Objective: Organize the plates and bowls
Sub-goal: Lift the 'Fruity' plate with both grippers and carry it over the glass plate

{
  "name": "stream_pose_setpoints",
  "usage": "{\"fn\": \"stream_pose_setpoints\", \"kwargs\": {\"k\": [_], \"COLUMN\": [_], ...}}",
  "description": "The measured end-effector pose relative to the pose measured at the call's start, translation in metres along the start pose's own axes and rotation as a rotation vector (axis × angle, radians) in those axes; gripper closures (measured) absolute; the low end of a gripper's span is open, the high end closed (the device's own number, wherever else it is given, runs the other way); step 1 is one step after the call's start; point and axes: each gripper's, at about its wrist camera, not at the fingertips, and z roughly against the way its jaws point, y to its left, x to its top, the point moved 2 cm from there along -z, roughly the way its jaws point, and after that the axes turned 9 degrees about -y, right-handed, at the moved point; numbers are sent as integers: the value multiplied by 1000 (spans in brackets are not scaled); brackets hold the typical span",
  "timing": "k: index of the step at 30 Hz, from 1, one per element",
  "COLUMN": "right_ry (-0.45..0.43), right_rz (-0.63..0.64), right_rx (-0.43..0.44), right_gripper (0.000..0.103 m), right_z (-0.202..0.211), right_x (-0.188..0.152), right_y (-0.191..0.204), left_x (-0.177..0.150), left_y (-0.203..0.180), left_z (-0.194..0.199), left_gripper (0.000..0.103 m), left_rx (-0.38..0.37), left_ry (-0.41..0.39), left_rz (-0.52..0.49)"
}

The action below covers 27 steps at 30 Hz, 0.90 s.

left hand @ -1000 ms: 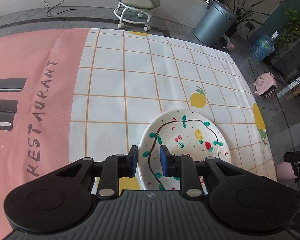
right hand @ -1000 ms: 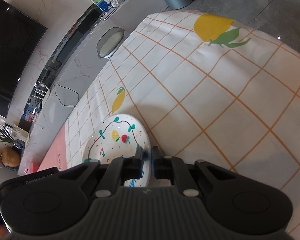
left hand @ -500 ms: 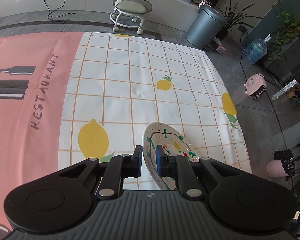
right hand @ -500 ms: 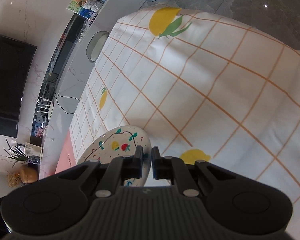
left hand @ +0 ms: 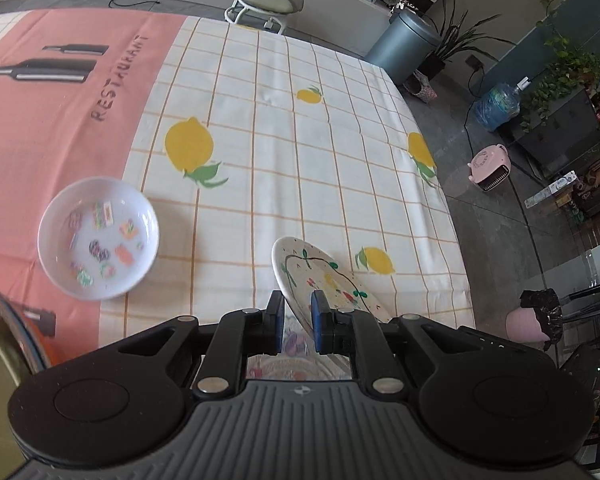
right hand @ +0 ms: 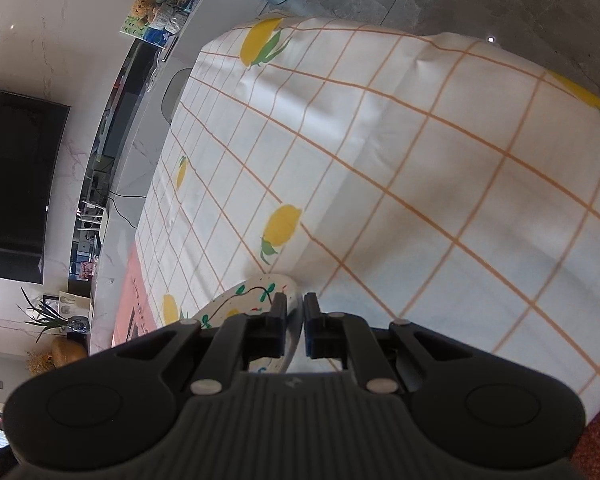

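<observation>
1. Ceramic, hand-painted with vines and fruit, the plate hangs tilted above the tabletop near its right edge, pinched at opposite points of its rim by both sets of tongs.

2. Left tongs are clenched on the plate's near rim, having just closed further on it; right tongs are clamped tight on the rim at the other side, blue pads either side of the thin edge.

3. A lavender bowl with printed sweets sits apart toward the tabletop's left side, straddling the seam between the pink and the checked cloth.

4. Likely risk: each grip holds only a narrow bite of a smooth glazed rim. If the two hands drift apart or twist against each other, one side could slip free, leaving the plate swinging from the other.

5. A second risk is the steep tilt: a plate carried edge-up would probably strike the tabletop rim-first if lowered without levelling, which could chip it.

6. Another patterned dish shows dimly under the left tongs; a careless descent could knock the plate against it.
</observation>
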Motion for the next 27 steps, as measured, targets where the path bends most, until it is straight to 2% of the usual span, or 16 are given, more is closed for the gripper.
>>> {"fn": "stream_pose_setpoints", "kwargs": {"k": [6, 15, 20, 27], "right_ry": [-14, -45, -51, -24], "right_rz": [31, 107, 139, 140], "right_rx": [14, 30, 33, 10], "right_gripper": [96, 96, 96, 96], "right_z": [29, 63, 78, 78], "right_x": [-19, -43, -56, -74], "right_y": [-6, -2, 0, -11], "left_x": [-29, -54, -66, -80], "left_y": [7, 13, 22, 33], "left_z": [23, 55, 64, 61], "left_gripper": [88, 88, 88, 88], "left_rx": [-19, -54, -67, -54], "left_ry": [-24, -90, -91, -81], "left_rz": [30, 15, 27, 20]}}
